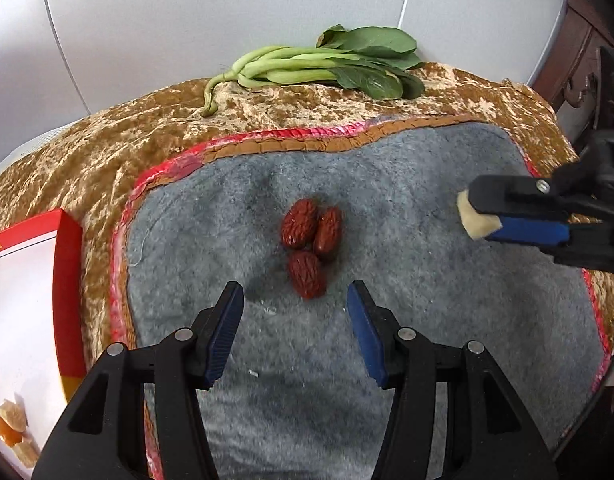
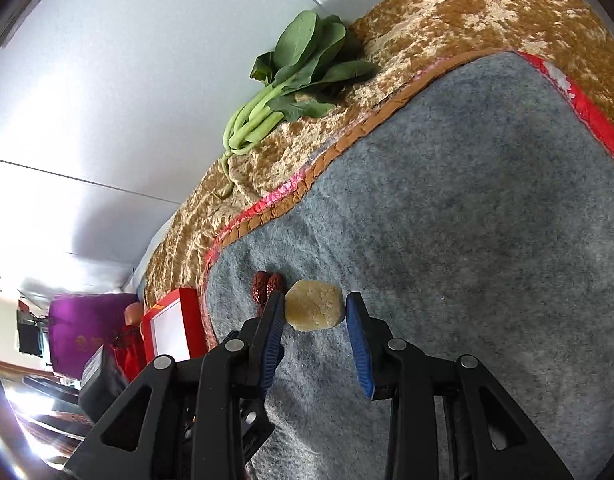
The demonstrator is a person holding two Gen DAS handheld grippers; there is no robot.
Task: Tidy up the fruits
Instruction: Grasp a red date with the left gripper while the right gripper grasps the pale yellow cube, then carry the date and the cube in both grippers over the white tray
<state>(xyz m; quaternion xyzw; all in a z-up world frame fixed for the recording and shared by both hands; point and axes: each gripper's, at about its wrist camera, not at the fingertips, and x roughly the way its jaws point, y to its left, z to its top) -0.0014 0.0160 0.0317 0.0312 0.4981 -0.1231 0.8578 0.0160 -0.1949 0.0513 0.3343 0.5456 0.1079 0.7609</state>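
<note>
We are holding the left gripper [image 1: 295, 300] nearest the lens, its jaws standing apart with nothing between them, angled down over the grey mat [image 1: 407, 208]. Far off to its left, at the edge of the left wrist view, the red-rimmed tray [image 1: 69, 280] is sitting, and in its near corner a few pale and orange pieces [image 1: 13, 428] are already lying; we cannot tell what fruit they are. Straight ahead of the open jaws, just past the fingertips, three red dates [image 1: 309, 246] are lying in a tight cluster, touching one another, each with its long axis running roughly away from us, so we judge the left hand to be the nearer one for them and a straight push forward to be what the next move calls for. Beyond them a bunch of leafy greens [image 1: 323, 66] is resting on the gold cloth [image 1: 107, 148]. Further right, the right gripper [image 2: 315, 308] is clamping a pale yellow chunk [image 2: 314, 306], apparently lifted off the mat, well apart from the dates and far from the tray.
</note>
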